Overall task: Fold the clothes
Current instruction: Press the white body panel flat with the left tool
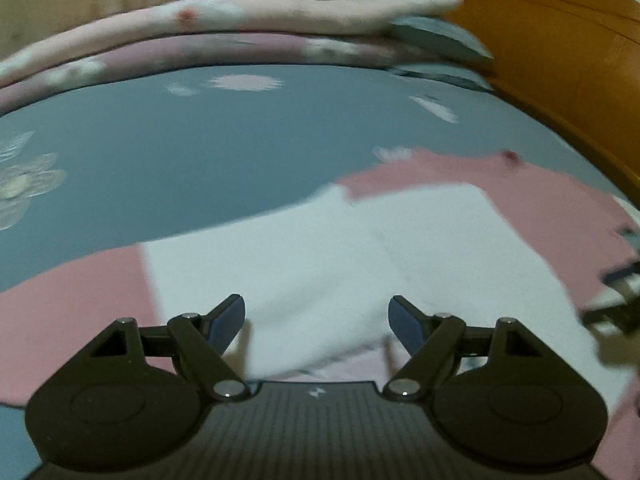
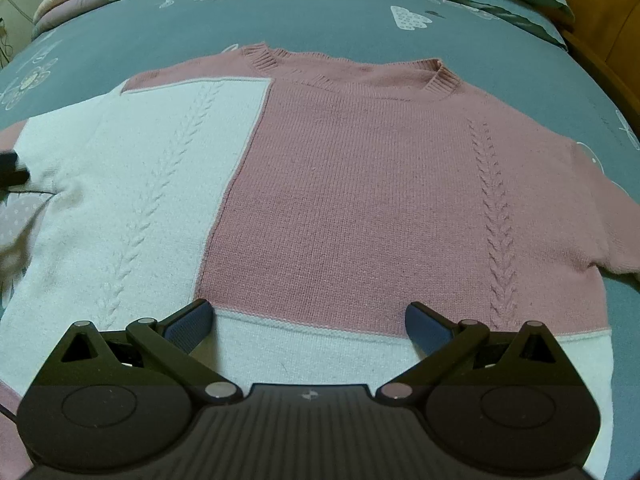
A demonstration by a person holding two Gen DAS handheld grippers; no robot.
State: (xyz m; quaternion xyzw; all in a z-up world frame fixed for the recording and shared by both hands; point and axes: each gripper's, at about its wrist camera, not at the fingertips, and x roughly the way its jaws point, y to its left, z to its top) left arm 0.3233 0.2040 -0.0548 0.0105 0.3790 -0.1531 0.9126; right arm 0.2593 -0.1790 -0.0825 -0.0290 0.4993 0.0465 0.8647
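Item: one knit sweater (image 2: 360,184), pink with white panels and cable stitching, lying spread flat and face up on a bed with a grey-blue floral bedsheet (image 2: 320,20); ribbed collar (image 2: 352,74) toward the far side, white hem band nearest the right camera, a short pink sleeve (image 2: 612,216) out to the right. Condition: body lies open at full width, no fold visible across it in the right view (the left sleeve area runs out of frame, so its lie cannot be told). Left view is motion-blurred; it shows the same garment's white and pink panels close below. Accessories: left hand-held gripper (image 1: 316,320), jaws spread apart, empty, hovering low over the white panel; right hand-held gripper (image 2: 308,324), jaws likewise apart, holding nothing, poised above the hem band. Surroundings: rolled floral quilt (image 1: 224,20) and pillow (image 2: 500,4) at the far end, wooden headboard (image 1: 560,40) at right. Progress, as judged: the sweater lies as an unfolded garment would; sleeves and body both appear left to fold.
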